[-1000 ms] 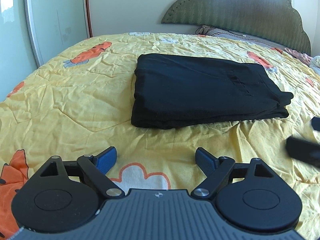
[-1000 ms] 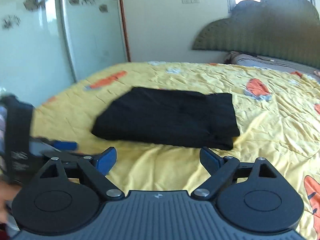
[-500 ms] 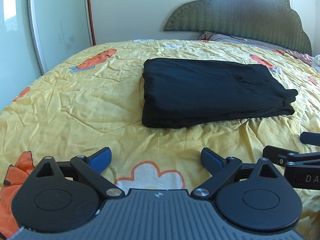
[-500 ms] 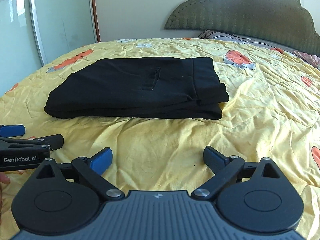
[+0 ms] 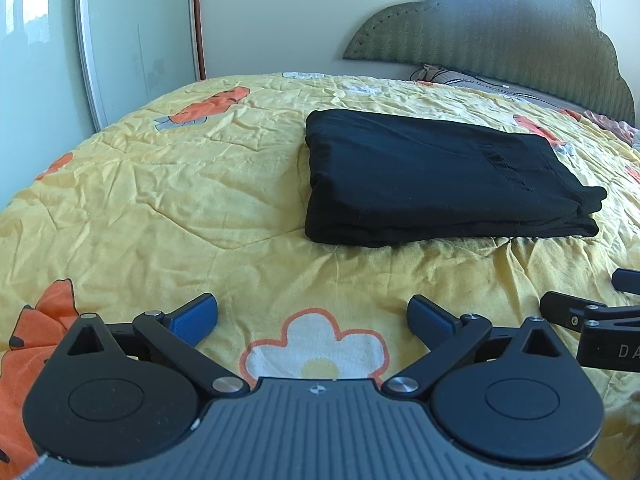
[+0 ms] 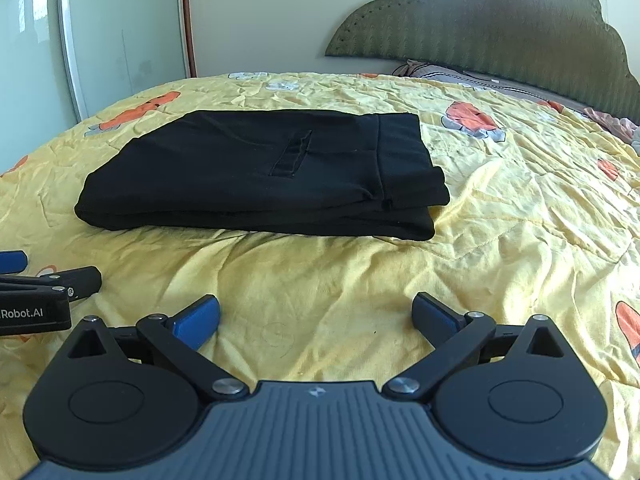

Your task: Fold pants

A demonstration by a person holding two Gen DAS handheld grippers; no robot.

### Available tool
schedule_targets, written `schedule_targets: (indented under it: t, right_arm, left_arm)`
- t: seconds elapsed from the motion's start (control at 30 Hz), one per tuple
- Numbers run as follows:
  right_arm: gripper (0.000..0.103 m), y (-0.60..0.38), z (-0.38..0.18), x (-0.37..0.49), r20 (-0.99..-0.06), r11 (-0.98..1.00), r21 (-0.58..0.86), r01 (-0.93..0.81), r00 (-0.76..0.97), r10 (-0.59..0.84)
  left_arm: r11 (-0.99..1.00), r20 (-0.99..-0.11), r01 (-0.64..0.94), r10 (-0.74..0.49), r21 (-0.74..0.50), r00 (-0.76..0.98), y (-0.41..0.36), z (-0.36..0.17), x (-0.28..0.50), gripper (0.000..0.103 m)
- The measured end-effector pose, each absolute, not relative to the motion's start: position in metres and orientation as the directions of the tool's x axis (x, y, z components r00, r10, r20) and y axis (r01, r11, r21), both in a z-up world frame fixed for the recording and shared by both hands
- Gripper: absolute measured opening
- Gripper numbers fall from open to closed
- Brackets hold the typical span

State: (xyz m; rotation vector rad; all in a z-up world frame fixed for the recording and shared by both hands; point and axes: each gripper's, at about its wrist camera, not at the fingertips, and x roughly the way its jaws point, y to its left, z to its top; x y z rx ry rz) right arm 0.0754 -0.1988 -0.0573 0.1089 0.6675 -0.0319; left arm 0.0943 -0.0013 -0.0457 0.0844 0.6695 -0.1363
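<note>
The black pants (image 5: 436,176) lie folded in a flat stack on the yellow bedspread (image 5: 180,200), waistband end to the right. They also show in the right wrist view (image 6: 260,176). My left gripper (image 5: 312,316) is open and empty, low over the bedspread, well short of the pants. My right gripper (image 6: 316,314) is open and empty, also short of the pants. Each gripper shows at the edge of the other's view, the right one (image 5: 592,320) and the left one (image 6: 44,292).
A green padded headboard (image 5: 500,36) and pillows (image 6: 460,74) stand at the far end of the bed. A glass wardrobe door (image 5: 136,36) stands at the left. The bedspread has orange and flower prints and many wrinkles.
Both grippers have drawn back and settled side by side near the front of the bed. The right view has swung from the left side to face the pants. The pants have not moved.
</note>
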Motion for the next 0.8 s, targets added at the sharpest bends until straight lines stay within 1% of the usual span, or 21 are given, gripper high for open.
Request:
schedule_targets:
  t: [0.8]
  right_arm:
    - [0.103,-0.198,-0.0578,0.0738,-0.618,0.994,0.09,0.065,0.786,0.005]
  left_arm:
    - [0.988,-0.623,0.152,-0.098,0.034,0.776,-0.0024,-0.046,0.0935,0.103]
